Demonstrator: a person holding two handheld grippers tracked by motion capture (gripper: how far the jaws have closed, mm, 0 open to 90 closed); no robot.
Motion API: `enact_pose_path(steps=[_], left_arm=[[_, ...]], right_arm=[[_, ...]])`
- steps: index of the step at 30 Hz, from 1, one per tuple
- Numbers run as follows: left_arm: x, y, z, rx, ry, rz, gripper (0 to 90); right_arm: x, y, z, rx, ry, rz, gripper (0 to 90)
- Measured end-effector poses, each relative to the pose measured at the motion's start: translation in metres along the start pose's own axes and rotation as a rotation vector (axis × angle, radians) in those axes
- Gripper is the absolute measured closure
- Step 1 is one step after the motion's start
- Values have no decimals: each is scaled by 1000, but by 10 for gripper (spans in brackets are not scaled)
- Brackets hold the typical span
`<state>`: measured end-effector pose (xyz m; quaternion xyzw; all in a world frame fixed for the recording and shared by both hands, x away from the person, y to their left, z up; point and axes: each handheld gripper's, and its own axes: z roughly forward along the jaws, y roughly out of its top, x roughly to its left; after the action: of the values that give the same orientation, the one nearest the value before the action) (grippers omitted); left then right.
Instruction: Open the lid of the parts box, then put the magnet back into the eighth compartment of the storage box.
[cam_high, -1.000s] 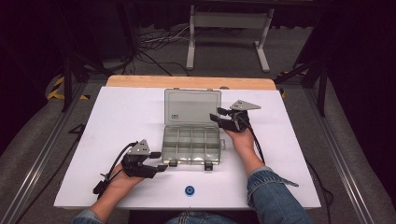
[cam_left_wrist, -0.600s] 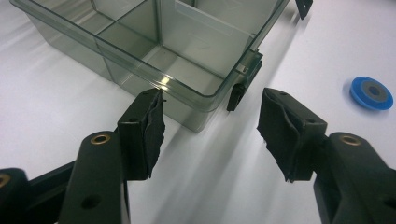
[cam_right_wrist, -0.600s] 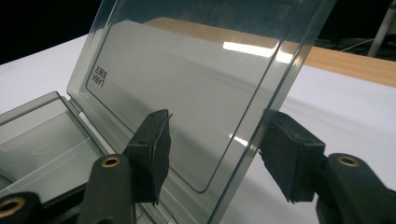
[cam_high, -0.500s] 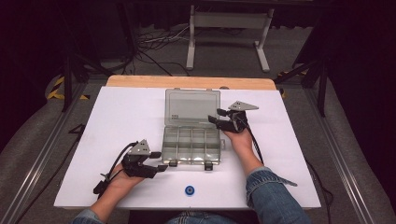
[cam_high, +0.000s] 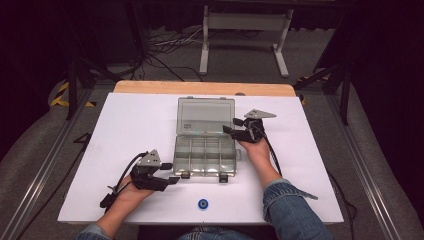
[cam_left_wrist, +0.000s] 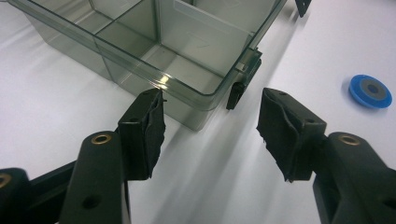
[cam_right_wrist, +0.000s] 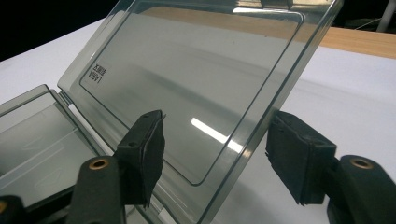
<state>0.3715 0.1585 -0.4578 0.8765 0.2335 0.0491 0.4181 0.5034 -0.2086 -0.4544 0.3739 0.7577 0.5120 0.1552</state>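
Clear box (cam_high: 205, 152) lid (cam_right_wrist: 196, 88) stands between the right tool's (cam_right_wrist: 215, 149) just-opening jaws, untouched; left tool (cam_left_wrist: 210, 130) half open, empty.

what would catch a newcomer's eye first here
A clear plastic compartment box sits mid-table on the white table, its lid open. The right tongs, jaws just opening, straddle the lid's edge; the left tongs wait open at its near-left corner. A small blue disc lies nearer the person.
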Motion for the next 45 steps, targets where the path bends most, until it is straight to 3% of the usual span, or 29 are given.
enact_pose_path(steps=[9, 15, 20, 24, 29, 32, 45], left_arm=[[1, 0, -1, 1, 2, 12, 422], [4, 2, -5, -3, -5, 24, 409], [9, 4, -17, -59, -12, 8, 393], [15, 7, -23, -96, -2, -3, 366], [18, 6, -26, -116, 6, -27, 348], [19, 5, -30, -124, 18, -21, 339], [18, 5, -32, -131, 23, -29, 316]], right_arm=[[-2, -1, -1, 4, -10, 17, 330], [0, 5, -12, 6, -31, 23, 278], [10, 12, -28, 36, -37, -15, 213], [23, 21, -44, 62, -39, -78, 189], [38, 29, -59, 58, -24, -131, 160], [48, 32, -69, 50, -14, -161, 135], [76, 30, -99, 6, 68, -193, 88]])
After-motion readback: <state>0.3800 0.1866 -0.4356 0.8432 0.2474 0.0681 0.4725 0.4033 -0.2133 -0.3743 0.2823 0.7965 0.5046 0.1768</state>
